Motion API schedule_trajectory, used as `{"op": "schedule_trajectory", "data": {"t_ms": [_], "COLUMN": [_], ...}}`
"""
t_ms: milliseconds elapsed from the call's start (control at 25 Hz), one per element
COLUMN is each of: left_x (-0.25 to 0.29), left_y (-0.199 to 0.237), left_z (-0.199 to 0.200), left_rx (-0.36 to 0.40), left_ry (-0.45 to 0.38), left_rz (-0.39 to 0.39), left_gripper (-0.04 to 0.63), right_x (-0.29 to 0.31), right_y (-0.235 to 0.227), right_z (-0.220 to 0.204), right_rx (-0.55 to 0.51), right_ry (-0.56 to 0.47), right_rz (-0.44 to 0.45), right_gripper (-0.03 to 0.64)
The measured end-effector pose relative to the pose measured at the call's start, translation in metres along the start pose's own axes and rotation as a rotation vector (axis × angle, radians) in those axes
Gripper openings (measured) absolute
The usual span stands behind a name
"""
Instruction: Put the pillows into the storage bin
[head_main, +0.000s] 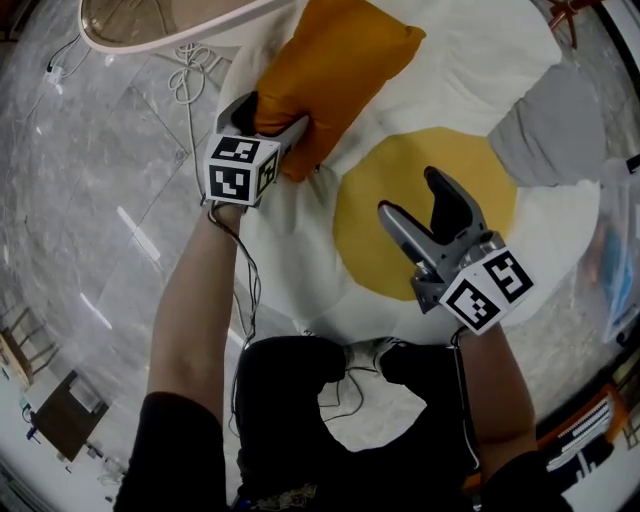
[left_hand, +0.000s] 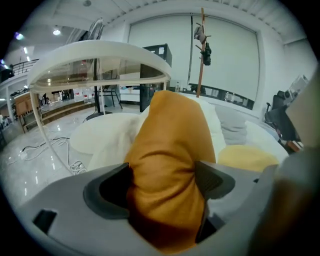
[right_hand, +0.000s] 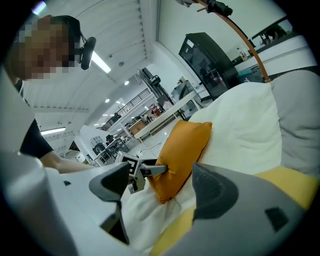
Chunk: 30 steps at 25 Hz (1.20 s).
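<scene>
An orange pillow (head_main: 335, 70) (right_hand: 182, 150) lies on the far part of a big white cushion (head_main: 480, 60) with a yellow middle (head_main: 380, 250). My left gripper (head_main: 272, 112) (left_hand: 165, 180) has its jaws wide around the pillow's near corner. In the left gripper view the orange fabric (left_hand: 170, 150) fills the gap and touches both pads. My right gripper (head_main: 410, 195) (right_hand: 160, 185) hovers open over the yellow middle with nothing between its fingers. A grey pillow (head_main: 550, 135) rests on the cushion's right side. No storage bin shows clearly.
A round white-rimmed glass frame (head_main: 150, 40) (left_hand: 100, 55) stands at the far left, with loose cables (head_main: 185, 80) on the glossy floor beside it. A coat stand (left_hand: 201, 50) rises behind the cushion. My own shoes (head_main: 370, 355) stand at the cushion's near edge.
</scene>
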<state>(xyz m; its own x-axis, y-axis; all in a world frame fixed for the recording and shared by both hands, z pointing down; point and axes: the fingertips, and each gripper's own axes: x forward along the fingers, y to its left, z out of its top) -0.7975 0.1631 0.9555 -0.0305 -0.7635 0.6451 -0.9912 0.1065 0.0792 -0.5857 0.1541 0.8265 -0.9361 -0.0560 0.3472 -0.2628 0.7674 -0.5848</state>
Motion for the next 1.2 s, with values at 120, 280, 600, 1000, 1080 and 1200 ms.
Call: {"op": "schedule_trajectory", "data": {"t_ms": [120, 280, 600, 1000, 1080, 1200], "left_x": [0.009, 0.021, 0.033, 0.032, 0.028, 0.016], "left_y": [0.004, 0.014, 0.029, 0.032, 0.031, 0.024], "left_z": [-0.004, -0.008, -0.011, -0.011, -0.011, -0.007], "left_rx": [-0.029, -0.079, -0.162, -0.17, -0.176, -0.162], "left_ry": [0.002, -0.06, -0.203, -0.238, -0.236, -0.238], "left_rz": [-0.027, -0.064, -0.126, -0.136, -0.14, -0.134], "left_gripper": [0.412, 0.402, 0.399, 0.388, 0.387, 0.363], "right_x": [-0.002, 0.006, 0.008, 0.007, 0.005, 0.003], "right_y": [-0.005, -0.019, -0.051, -0.058, -0.057, -0.053], "right_z": [-0.012, -0.035, -0.088, -0.084, -0.084, -0.08], "right_rx": [0.013, 0.034, -0.031, -0.047, -0.051, -0.007], "right_ry": [0.018, 0.04, 0.184, 0.167, 0.161, 0.134], "right_rz": [-0.007, -0.01, 0.014, 0.011, 0.009, 0.006], "right_gripper": [0.397, 0.38, 0.368, 0.291, 0.285, 0.259]}}
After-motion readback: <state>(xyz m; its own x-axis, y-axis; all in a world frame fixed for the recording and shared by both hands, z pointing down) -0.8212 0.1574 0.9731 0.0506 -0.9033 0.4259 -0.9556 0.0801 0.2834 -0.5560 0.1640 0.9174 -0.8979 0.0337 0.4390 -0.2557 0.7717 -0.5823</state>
